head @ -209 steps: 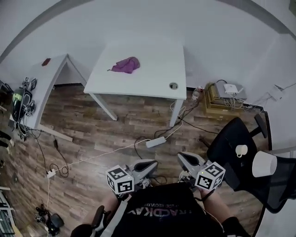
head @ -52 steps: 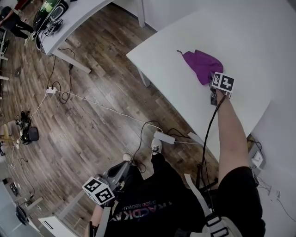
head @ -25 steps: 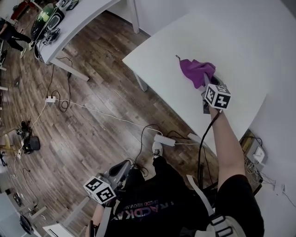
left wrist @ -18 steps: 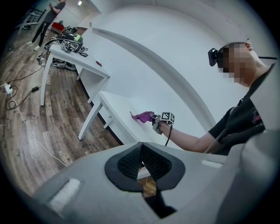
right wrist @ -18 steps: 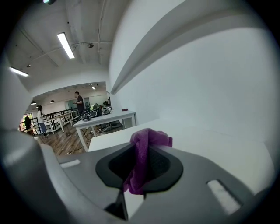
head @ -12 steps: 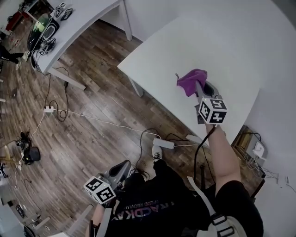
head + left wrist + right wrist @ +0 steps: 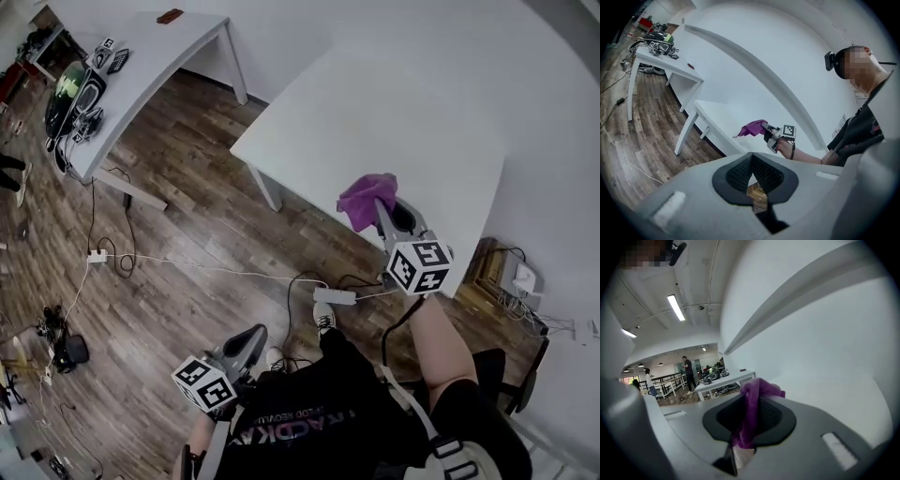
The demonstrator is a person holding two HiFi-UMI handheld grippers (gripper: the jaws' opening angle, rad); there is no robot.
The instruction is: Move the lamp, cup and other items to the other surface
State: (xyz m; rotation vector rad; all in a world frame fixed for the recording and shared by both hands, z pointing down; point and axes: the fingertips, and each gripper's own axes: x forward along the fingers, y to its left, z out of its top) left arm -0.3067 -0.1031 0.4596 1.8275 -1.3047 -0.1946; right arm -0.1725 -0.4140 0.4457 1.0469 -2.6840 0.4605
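With our right arm extended, the right gripper (image 7: 382, 214) pinches the purple cloth (image 7: 364, 197) in its fingers above the table (image 7: 375, 103) corner, while our left gripper (image 7: 251, 336), low at the hip, apparently has its fingers together and empty.

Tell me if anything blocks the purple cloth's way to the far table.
Nothing visible does. The right hand-held gripper holds the purple cloth above the near table; only floor separates it from the far table.

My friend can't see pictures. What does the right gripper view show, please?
The right gripper is shut on a purple cloth, which sticks up between its jaws. A white table lies just beyond. Off to the left stand a far table with gear on it and two people.
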